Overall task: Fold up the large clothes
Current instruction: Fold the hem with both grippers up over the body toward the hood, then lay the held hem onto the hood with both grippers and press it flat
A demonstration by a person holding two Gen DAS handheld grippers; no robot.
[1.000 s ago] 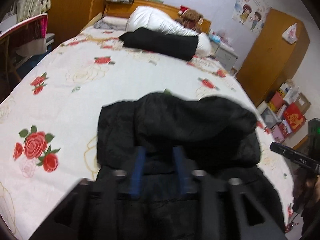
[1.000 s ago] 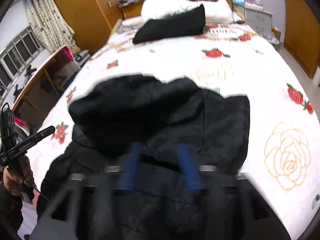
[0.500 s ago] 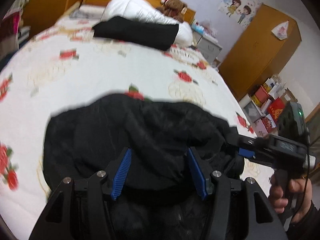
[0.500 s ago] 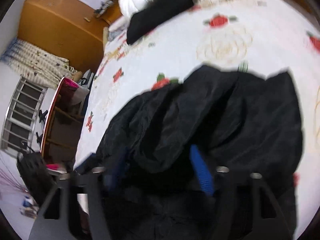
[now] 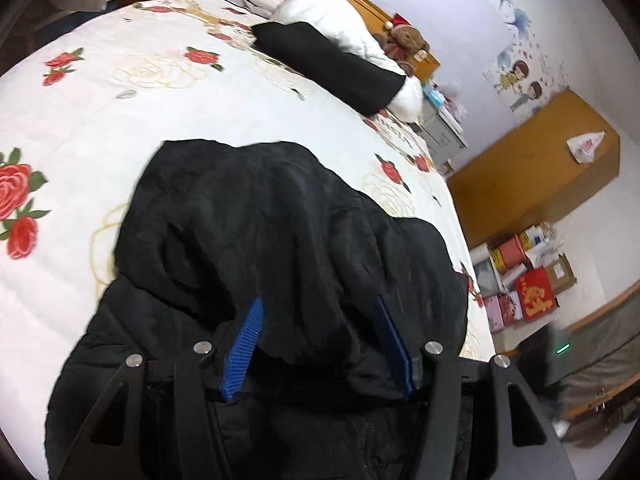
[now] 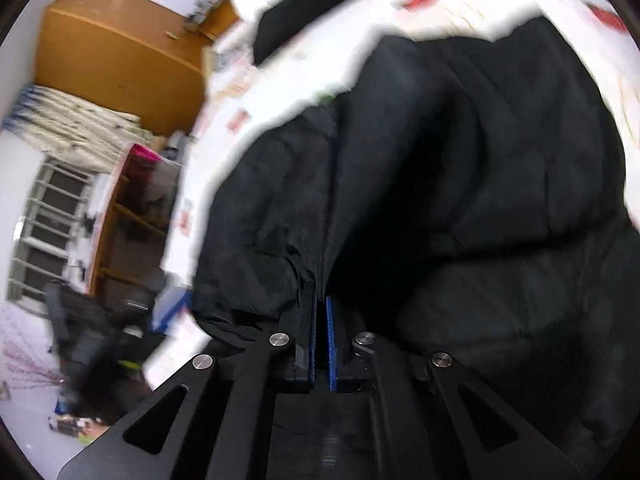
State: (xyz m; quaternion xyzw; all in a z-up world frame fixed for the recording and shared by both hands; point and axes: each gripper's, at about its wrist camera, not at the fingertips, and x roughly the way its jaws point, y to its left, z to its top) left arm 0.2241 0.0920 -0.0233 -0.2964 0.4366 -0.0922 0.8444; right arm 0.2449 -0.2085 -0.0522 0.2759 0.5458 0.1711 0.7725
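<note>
Right tool (image 6: pixel 319 320) has just pinched shut: half a second ago its blue pads stood wide apart over the coat (image 6: pixel 460 184), and now they are pressed together on a gathered ridge of black fabric that fans out from between them. Its view is smeared, so the hand seems to be swinging as it grips. Left tool (image 5: pixel 320 344) is unchanged, pads spread wide with a fold of the coat (image 5: pixel 280 240) bulging between them but not clamped; it holds nothing. The coat lies bunched on the near part of the bed (image 5: pixel 120 100), partly doubled over itself, while a second dark bundle (image 5: pixel 332 68) sits far off by the pillow (image 5: pixel 328 16). By my reading, the right side is now ready to lift or drag its edge across for the next fold, but the left must close before both can carry the fabric evenly.
</note>
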